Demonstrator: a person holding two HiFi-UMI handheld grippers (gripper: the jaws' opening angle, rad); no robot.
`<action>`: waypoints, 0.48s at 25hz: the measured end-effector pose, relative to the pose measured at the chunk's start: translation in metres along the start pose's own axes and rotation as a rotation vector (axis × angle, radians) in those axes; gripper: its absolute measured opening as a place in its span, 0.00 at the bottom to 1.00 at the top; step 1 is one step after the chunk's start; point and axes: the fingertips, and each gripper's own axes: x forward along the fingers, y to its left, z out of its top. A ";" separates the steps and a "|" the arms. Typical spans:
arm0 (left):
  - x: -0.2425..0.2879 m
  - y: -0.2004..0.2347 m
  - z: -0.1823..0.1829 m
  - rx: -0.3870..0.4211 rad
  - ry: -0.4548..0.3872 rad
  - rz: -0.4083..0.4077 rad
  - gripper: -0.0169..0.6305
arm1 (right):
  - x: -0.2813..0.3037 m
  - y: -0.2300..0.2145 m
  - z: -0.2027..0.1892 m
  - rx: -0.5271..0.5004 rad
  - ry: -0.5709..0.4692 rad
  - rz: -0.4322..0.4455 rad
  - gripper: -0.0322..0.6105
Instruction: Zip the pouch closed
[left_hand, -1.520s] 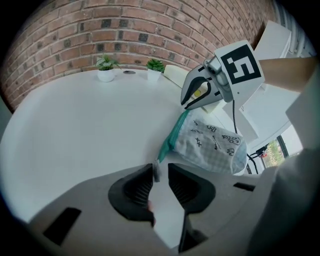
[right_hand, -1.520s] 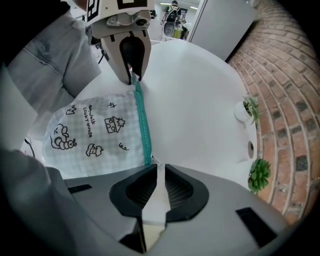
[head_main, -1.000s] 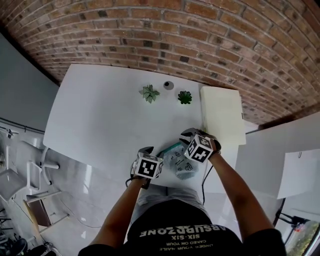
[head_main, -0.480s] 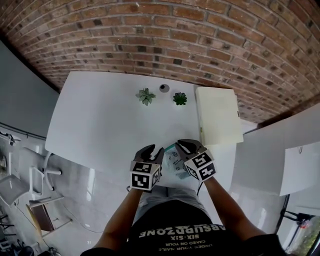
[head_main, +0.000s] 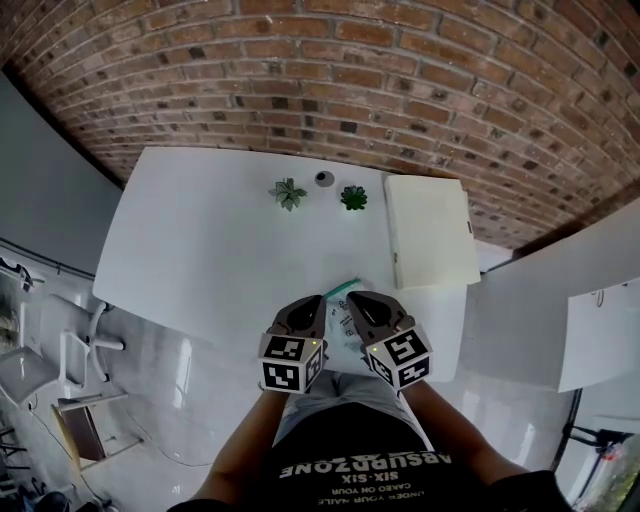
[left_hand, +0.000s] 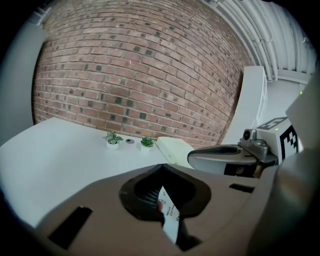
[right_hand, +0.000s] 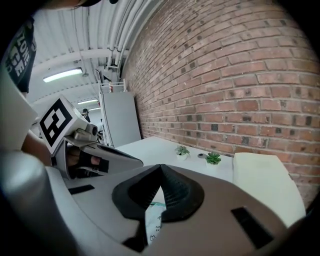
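Observation:
A clear pouch with a teal zip (head_main: 340, 290) shows between the two grippers over the near edge of the white table (head_main: 200, 240); most of it is hidden under them. My left gripper (head_main: 315, 308) and right gripper (head_main: 353, 300) sit side by side, pointing away from me. In the left gripper view the left gripper (left_hand: 161, 167) has its tips touching, with a printed strip of the pouch (left_hand: 170, 220) pinched between the jaws. The right gripper (right_hand: 161, 168) is also shut, and the pouch (right_hand: 152, 220) hangs in its slot.
Two small potted plants (head_main: 288, 193) (head_main: 352, 197) and a small round dark object (head_main: 323, 178) stand at the table's far side. A cream rectangular pad (head_main: 425, 232) lies at the right. The brick wall rises behind the table, and a chair (head_main: 80, 340) stands on the floor at the left.
Both grippers have risen toward me and drawn side by side. The left jaws, spread half a second ago, have come together. The pouch has shifted from under the right gripper to between the two.

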 end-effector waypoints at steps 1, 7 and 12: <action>-0.002 -0.003 0.000 -0.001 -0.006 0.004 0.04 | -0.003 0.003 0.001 -0.003 -0.002 0.003 0.05; -0.019 -0.021 0.004 -0.026 -0.046 0.028 0.04 | -0.023 0.014 0.003 0.007 0.007 0.018 0.05; -0.027 -0.038 0.003 -0.033 -0.065 0.037 0.04 | -0.037 0.015 0.004 -0.002 0.022 0.021 0.05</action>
